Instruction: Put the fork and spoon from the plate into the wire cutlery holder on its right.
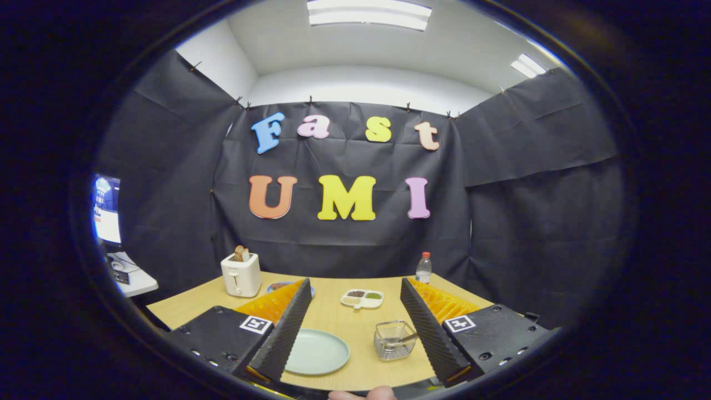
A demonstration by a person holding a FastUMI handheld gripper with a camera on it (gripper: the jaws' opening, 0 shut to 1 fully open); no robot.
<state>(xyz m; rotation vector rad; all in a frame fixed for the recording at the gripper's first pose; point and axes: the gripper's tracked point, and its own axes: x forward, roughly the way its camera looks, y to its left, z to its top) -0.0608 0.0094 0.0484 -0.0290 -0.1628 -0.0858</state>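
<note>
My gripper [355, 289] is open, held above the wooden table [333, 319] with nothing between its fingers. A pale green plate [316, 351] lies on the table between the fingers, partly hidden by the left finger [283, 333]; its visible surface is bare. To its right stands the wire cutlery holder [394, 339], close to the right finger [430, 328]. Metal cutlery [407, 337] lies inside the holder, a handle leaning toward the right finger.
A white toaster [241, 274] with toast stands at the back left, a blue dish [278, 286] beside it. A white divided snack tray [362, 298] sits beyond the fingers, and a water bottle [424, 268] at the back right. A fingertip [364, 394] shows at the bottom.
</note>
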